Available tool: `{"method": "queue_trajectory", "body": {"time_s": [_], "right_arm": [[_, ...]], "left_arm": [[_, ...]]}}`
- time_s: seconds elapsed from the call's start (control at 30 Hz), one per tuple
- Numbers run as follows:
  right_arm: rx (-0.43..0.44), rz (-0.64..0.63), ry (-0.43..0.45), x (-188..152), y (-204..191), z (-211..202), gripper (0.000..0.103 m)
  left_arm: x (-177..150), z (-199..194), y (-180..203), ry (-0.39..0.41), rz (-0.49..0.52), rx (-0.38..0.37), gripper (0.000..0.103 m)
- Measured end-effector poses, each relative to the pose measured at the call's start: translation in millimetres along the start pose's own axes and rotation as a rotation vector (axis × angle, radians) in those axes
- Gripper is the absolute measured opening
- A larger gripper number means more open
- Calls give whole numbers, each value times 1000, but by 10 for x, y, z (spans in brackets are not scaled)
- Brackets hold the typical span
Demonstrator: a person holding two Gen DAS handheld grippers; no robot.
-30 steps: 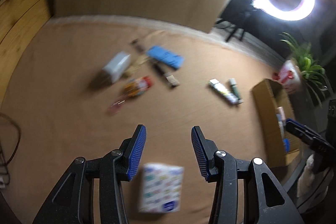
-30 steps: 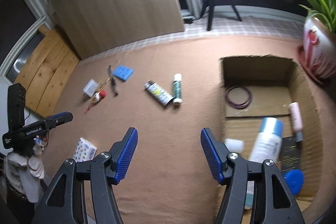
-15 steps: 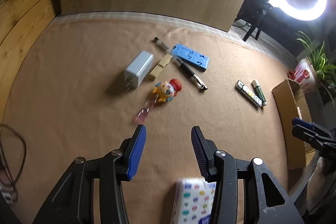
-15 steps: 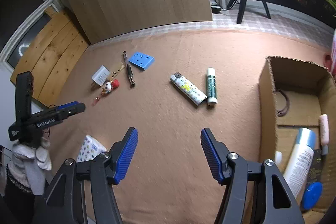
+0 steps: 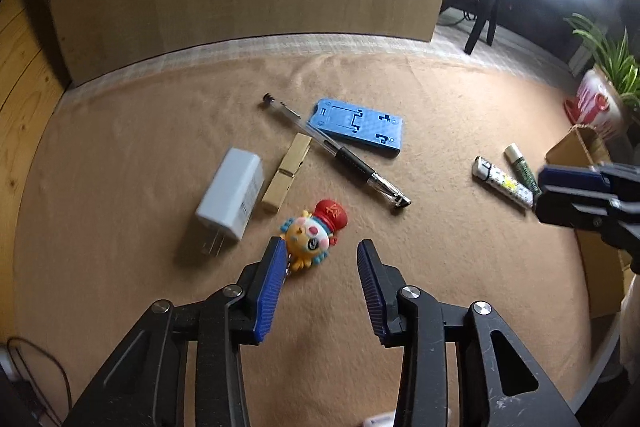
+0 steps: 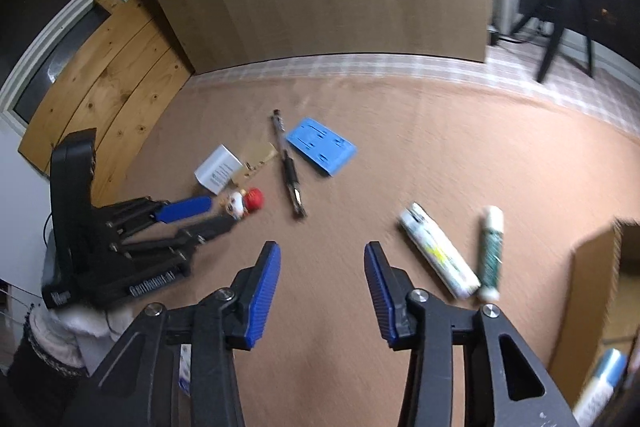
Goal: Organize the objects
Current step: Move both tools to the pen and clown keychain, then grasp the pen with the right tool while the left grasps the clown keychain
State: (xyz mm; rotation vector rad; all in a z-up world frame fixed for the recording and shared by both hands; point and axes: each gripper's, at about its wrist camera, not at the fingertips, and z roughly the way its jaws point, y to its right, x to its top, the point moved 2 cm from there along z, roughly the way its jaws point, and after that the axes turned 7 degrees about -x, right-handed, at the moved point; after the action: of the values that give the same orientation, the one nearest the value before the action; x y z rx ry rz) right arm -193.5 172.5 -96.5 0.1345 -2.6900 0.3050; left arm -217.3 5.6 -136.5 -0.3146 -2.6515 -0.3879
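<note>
Evidently early: both hand-held grippers, left [image 5: 320,259] and right [image 6: 322,263], gape empty; clown toy [image 5: 316,231], pen [image 5: 340,151], lighter [image 6: 438,267] await the cardboard box [image 6: 592,291]

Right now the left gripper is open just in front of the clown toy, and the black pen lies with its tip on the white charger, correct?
Not quite. In the left wrist view the pen lies apart from the white charger; it runs along the blue phone stand, past a wooden clothespin. The left gripper is indeed open, right at the clown toy.
</note>
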Motion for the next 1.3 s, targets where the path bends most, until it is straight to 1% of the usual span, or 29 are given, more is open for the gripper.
{"method": "queue_trajectory", "body": {"time_s": [0.17, 0.23, 0.37, 0.43, 0.47, 0.6, 0.67, 0.77, 0.93, 1.0, 1.03, 1.13, 1.17, 1.3], "right_arm": [[14, -19, -43, 231, -122, 344, 35], [3, -27, -62, 300, -164, 495, 35], [-21, -37, -84, 384, -222, 738, 32], [-22, -34, -96, 416, -243, 822, 30], [-22, -33, -102, 435, -257, 867, 29], [-15, -42, -117, 487, -326, 978, 27], [-19, -50, -120, 511, -359, 1016, 26], [-44, -67, -130, 543, -401, 1093, 23], [-64, -104, -129, 543, -468, 1110, 21], [-56, -113, -134, 526, -491, 1111, 12], [-48, -115, -140, 507, -497, 1111, 12], [-43, -128, -145, 437, -506, 1082, 11], [-35, -125, -150, 405, -496, 1065, 11], [-28, -112, -155, 217, -427, 956, 11]], "left_arm": [[63, 103, -24, 11, -5, -15, 40], [82, 135, -42, 19, -9, -8, 40], [102, 175, -109, 28, -30, -19, 40], [94, 185, -124, 25, -27, -20, 38], [83, 183, -126, 24, -21, -16, 35], [63, 98, -132, 48, -11, -23, 34], [64, 68, -120, 65, 2, -15, 34], [103, 123, -105, 48, 15, -12, 35], [92, 213, -61, 23, 49, -18, 35], [90, 219, -66, 26, 44, -17, 35], [89, 223, -74, 25, 37, -17, 35], [64, 216, -78, 27, 41, -12, 30], [46, 207, -77, 28, 43, -8, 26], [-60, 106, -112, 48, 10, -20, 24]]}}
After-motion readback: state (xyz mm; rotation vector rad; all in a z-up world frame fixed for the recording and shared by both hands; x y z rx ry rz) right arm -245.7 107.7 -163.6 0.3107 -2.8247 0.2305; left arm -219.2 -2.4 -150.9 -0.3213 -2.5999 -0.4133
